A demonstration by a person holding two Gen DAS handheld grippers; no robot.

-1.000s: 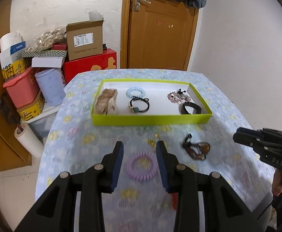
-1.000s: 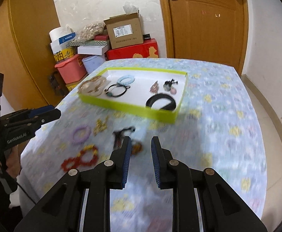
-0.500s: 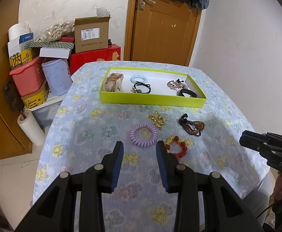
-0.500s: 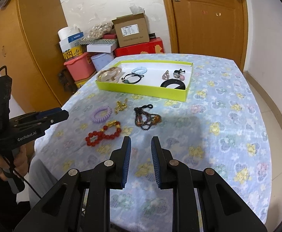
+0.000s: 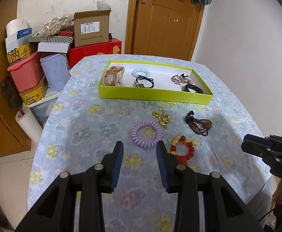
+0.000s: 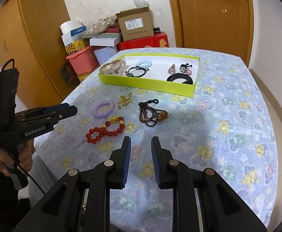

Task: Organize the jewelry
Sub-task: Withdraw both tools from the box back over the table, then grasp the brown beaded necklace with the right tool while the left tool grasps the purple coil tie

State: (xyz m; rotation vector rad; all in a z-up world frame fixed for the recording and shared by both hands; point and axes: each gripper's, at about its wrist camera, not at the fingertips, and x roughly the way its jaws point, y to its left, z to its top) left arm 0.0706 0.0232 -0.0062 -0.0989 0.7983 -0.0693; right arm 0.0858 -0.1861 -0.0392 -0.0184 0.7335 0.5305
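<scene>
Grippers both hover over the near end of the table (image 6: 237, 116), nothing held. Left gripper (image 5: 140, 154) has its jaws wide apart, aimed at the purple coil hair tie (image 5: 146, 134), which lies on the cloth just past the fingertips, not touching them. Right gripper (image 6: 141, 148) has its jaws parted, narrower gap than the left, with bare tablecloth between the fingers. Loose items sit on the cloth between the grippers and the green tray (image 5: 154, 94): the purple coil tie, gold chain piece (image 5: 161, 117) just beyond it, red bead bracelet (image 6: 104, 131) with gold beads nearest the grippers, and dark beaded bracelet (image 6: 152, 114) to its right. Tray already holds a shell-coloured hair claw (image 5: 113, 76) at the left end, blue coil tie (image 5: 141, 72), black elastic with a teal bead (image 5: 144, 83) mid-tray, pink beaded piece (image 5: 178, 79) and black band (image 5: 192, 88) at the right end. Stacked boxes (image 5: 90, 29) stand past the table's far left corner.
</scene>
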